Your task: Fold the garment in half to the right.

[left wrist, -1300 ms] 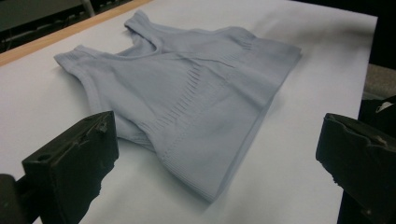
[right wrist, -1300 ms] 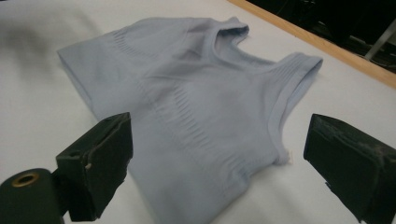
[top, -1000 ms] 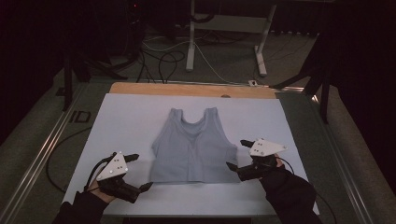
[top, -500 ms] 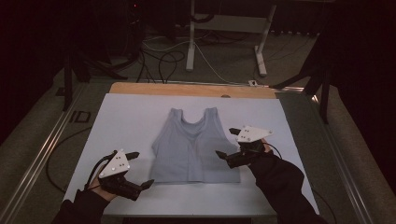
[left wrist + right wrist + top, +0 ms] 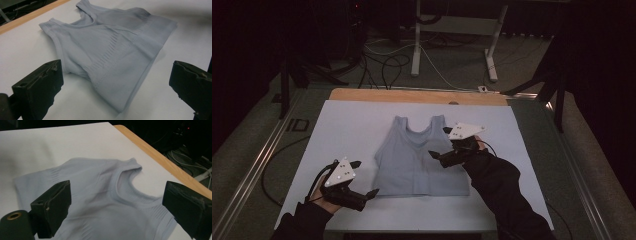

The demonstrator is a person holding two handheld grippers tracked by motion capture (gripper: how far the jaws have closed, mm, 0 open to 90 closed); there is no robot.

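While both grippers' fingers gape empty, tank top (image 5: 417, 157) lies flat; straps toward table's far edge.

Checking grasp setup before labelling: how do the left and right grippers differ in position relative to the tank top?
The left gripper sits at the lower left corner of the pale grey-blue knit tank top, off the fabric on the white table. The right gripper hangs over the tank top's right side near the armhole, farther up the table. Both are black, carry a grey three-cornered plate, and have their fingers wide open with nothing held.
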